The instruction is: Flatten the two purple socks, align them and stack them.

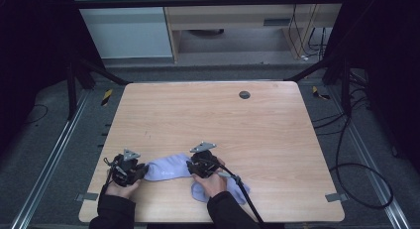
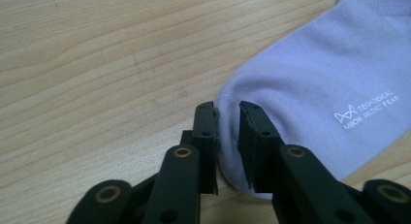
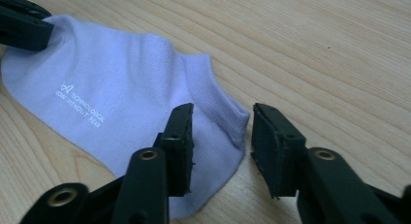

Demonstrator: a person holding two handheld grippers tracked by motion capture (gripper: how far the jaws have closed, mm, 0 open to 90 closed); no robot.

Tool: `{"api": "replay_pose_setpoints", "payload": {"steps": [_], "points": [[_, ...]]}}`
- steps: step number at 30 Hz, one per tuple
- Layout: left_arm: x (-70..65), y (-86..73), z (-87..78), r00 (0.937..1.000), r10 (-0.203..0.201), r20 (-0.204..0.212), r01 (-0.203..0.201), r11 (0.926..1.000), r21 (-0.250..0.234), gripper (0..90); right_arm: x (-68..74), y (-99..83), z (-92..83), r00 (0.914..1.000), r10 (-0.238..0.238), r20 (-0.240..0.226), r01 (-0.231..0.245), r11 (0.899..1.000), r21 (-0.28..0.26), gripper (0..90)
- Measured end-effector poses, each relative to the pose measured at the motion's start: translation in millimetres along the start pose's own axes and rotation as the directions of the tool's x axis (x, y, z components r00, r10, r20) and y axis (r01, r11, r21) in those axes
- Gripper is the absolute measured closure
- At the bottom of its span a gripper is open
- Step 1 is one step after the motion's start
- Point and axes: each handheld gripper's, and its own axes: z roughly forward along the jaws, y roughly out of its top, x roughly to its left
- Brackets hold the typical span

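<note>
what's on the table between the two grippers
A pale lilac sock spans that stretch in the high view: the left gripper pinches its toe end, and the right gripper straddles its cuff, jaws apart.

Pale lilac ankle sock [image 1: 166, 168], small white printed logo, lying flat near counter's [image 1: 208, 115] front edge; second sock [image 1: 237, 192] beside.

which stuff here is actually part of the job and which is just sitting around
In the job:
- lavender sock, toe between the left gripper fingers
- right gripper, fingers open at the sock's cuff

Lying about:
- second sock under the right hand
- grey round cap in the table
</note>
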Motion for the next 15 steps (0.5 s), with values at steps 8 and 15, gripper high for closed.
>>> {"api": "replay_pose_setpoints", "payload": {"steps": [8,15], "points": [[-1.1,1.3,-1.1,0.9999,-0.011,0.006,0.011,0.9999,0.007,86.5,5.5,0.3,1.4,0.9997,-0.015,0.017,0.015,1.0,0.025,82.0],[-5.8,7.0,-11.8,0.9996,-0.016,0.025,0.017,0.9987,-0.049,86.6,7.1,3.0,-10.0,0.9998,0.017,0.004,-0.017,1.0,-0.001,86.0]]}}
